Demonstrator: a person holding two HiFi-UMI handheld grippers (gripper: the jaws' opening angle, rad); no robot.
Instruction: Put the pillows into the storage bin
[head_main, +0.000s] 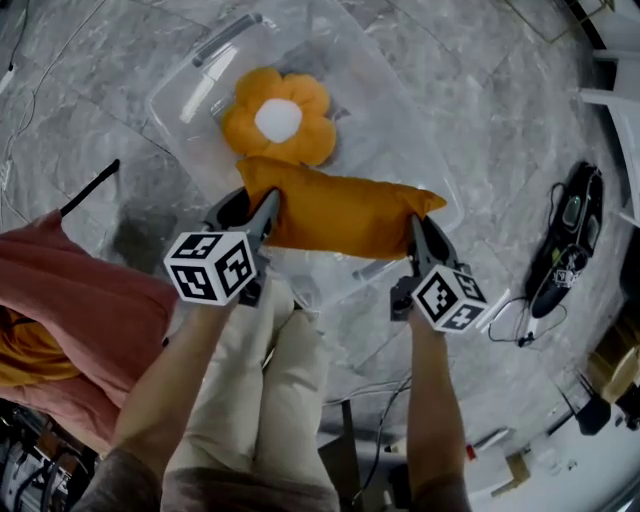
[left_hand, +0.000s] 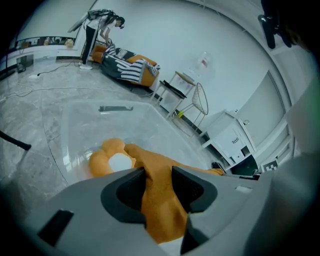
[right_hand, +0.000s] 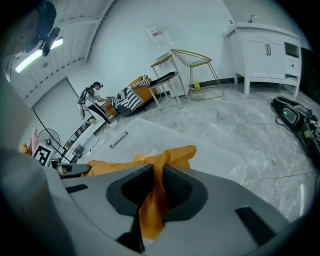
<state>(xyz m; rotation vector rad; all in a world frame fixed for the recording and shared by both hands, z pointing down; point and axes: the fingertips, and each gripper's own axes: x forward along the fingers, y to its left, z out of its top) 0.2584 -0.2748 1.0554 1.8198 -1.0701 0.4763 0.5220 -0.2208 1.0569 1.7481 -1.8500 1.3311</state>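
Observation:
An orange rectangular pillow hangs between my two grippers over the near rim of the clear plastic storage bin. My left gripper is shut on the pillow's left end. My right gripper is shut on its right end, the fabric bunched thin between the jaws. Inside the bin lies an orange flower-shaped pillow with a white centre, which also shows in the left gripper view. The bin appears beyond the pillow in the right gripper view.
A pink pillow or cloth lies on something at the left. Black devices and cables lie on the marble floor at the right. A gold wire chair and a white cabinet stand by the far wall.

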